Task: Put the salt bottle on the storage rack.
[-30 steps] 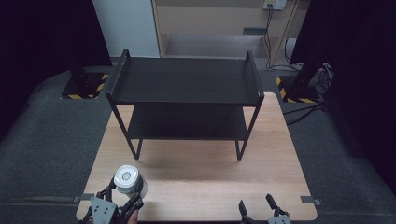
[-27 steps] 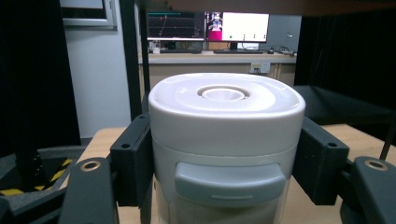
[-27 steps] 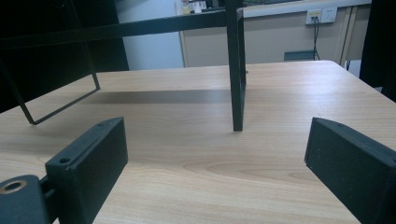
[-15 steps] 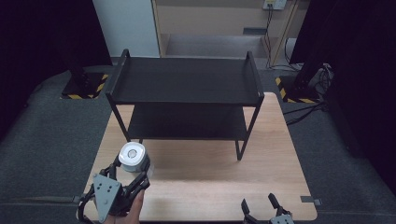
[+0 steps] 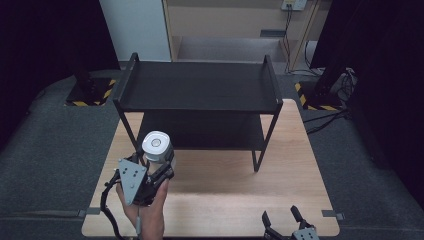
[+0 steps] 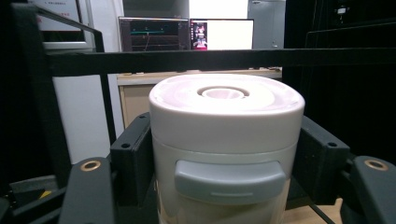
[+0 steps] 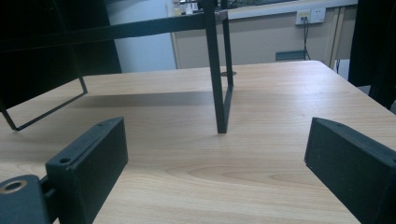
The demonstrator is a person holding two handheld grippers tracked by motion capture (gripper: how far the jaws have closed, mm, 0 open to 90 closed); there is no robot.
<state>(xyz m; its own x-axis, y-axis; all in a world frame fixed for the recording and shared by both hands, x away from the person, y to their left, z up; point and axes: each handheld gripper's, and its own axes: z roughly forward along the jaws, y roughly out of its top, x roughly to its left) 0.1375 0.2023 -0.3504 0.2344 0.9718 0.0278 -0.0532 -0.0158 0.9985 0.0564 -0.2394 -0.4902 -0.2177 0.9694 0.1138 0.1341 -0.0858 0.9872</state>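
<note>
A white cylindrical canister (image 5: 156, 148) with a round lid and a grey tab (image 6: 229, 179) on its side is held upright above the table's left front. My left gripper (image 5: 150, 167) is shut on the white canister, one jaw on each side of it (image 6: 225, 154). It sits just in front of the black two-tier shelf rack (image 5: 200, 90). My right gripper (image 5: 282, 220) rests at the table's front edge on the right, open, with nothing between its jaws (image 7: 215, 154).
The wooden table (image 5: 225, 185) carries the rack across its far half. The rack's right front leg (image 7: 216, 70) stands ahead of my right gripper. Dark carpet surrounds the table; a cabinet and cables lie beyond.
My left gripper has carried the canister forward and up, away from the front edge toward the rack's left front leg. My right gripper has stayed put.
</note>
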